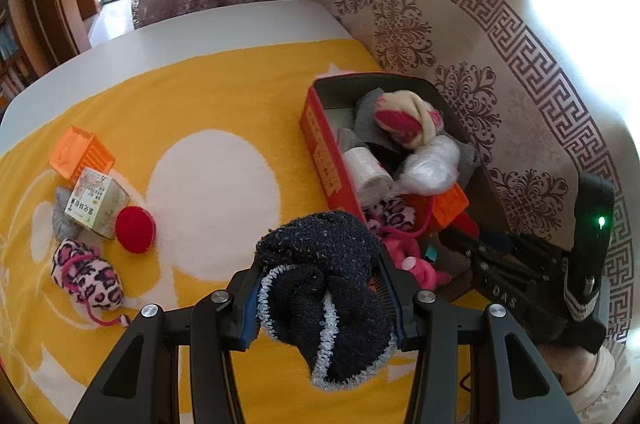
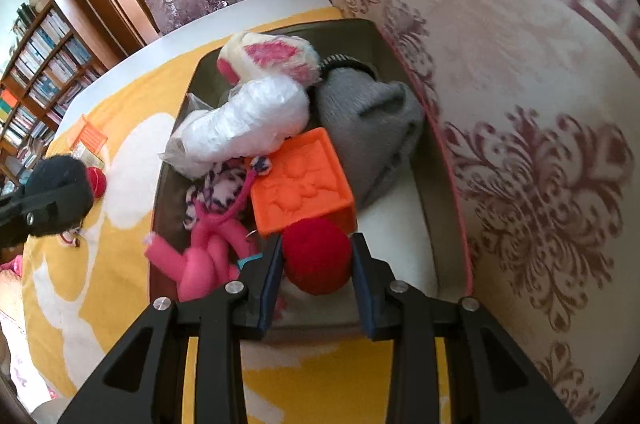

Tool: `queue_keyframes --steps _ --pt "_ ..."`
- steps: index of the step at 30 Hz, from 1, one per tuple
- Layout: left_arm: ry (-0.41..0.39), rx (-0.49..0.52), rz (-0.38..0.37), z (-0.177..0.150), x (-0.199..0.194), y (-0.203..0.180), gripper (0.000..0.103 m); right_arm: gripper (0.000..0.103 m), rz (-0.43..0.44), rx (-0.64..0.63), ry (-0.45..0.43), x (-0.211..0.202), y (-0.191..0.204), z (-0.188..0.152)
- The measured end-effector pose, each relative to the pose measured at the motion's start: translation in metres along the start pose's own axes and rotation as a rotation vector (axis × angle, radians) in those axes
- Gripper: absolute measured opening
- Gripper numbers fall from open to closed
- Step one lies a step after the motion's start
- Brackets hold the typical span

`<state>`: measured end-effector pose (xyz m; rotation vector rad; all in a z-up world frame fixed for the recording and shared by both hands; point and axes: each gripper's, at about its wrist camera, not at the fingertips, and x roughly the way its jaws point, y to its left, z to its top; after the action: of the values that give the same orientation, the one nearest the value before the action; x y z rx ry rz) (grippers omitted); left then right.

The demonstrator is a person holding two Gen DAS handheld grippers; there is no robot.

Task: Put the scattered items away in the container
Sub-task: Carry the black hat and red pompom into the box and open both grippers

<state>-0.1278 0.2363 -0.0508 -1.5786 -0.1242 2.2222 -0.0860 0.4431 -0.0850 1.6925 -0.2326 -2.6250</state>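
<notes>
- The container (image 1: 320, 140), a red-sided box on the yellow blanket (image 1: 224, 96), was already well filled: grey sock (image 2: 376, 128), white wrapped bundle (image 2: 248, 124), orange block (image 2: 300, 184), pink plush (image 2: 208, 252).
- My left gripper (image 1: 324, 300) pinched a dark fuzzy sock (image 1: 324, 280), held just short of the container's near corner, not yet in.
- My right gripper (image 2: 316, 260) sat over the container's near end, closed on a red ball (image 2: 316, 256).
- Left of the container, well apart, the job remained, I judged: orange basket (image 1: 80, 152), small carton (image 1: 96, 200), leopard-print mouse (image 1: 88, 276), red disc (image 1: 135, 229), grey scrap (image 1: 62, 216).
</notes>
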Motion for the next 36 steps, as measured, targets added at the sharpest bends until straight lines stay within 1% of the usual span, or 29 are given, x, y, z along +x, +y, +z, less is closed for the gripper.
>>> queue_keyframes --steps 6,11,14,16,21,25,29,30,31,36 --pt "0.006 -0.001 0.007 0.002 0.002 -0.003 0.050 0.036 0.003 -0.013 -0.016 0.012 0.001 0.021" --pt "0.021 0.028 -0.008 0.003 0.009 -0.019 0.050 0.036 0.007 -0.013 -0.007 0.016 0.000 0.021" --pt "0.030 0.055 -0.023 0.004 0.014 -0.029 0.050 0.040 0.024 0.004 0.005 0.013 -0.006 0.017" --pt "0.037 0.072 -0.035 0.007 0.019 -0.036 0.050 0.042 0.025 0.025 -0.003 0.003 -0.011 0.013" --pt "0.056 0.113 -0.068 0.012 0.029 -0.053 0.050 0.059 -0.006 0.024 -0.059 -0.024 -0.016 0.003" --pt "0.074 0.154 -0.096 0.012 0.035 -0.069 0.050 0.060 -0.062 0.014 -0.120 -0.049 -0.018 -0.012" --pt "0.113 0.165 -0.132 0.011 0.046 -0.085 0.052 0.060 -0.076 0.046 -0.160 -0.064 -0.026 -0.018" --pt "0.133 0.158 -0.137 0.012 0.050 -0.086 0.053 0.060 -0.079 0.051 -0.165 -0.067 -0.029 -0.020" --pt "0.149 0.150 -0.135 0.012 0.052 -0.087 0.059 0.060 -0.083 0.053 -0.167 -0.069 -0.030 -0.020" --pt "0.149 0.137 -0.114 0.013 0.051 -0.086 0.062 0.060 -0.092 0.075 -0.156 -0.065 -0.035 -0.023"
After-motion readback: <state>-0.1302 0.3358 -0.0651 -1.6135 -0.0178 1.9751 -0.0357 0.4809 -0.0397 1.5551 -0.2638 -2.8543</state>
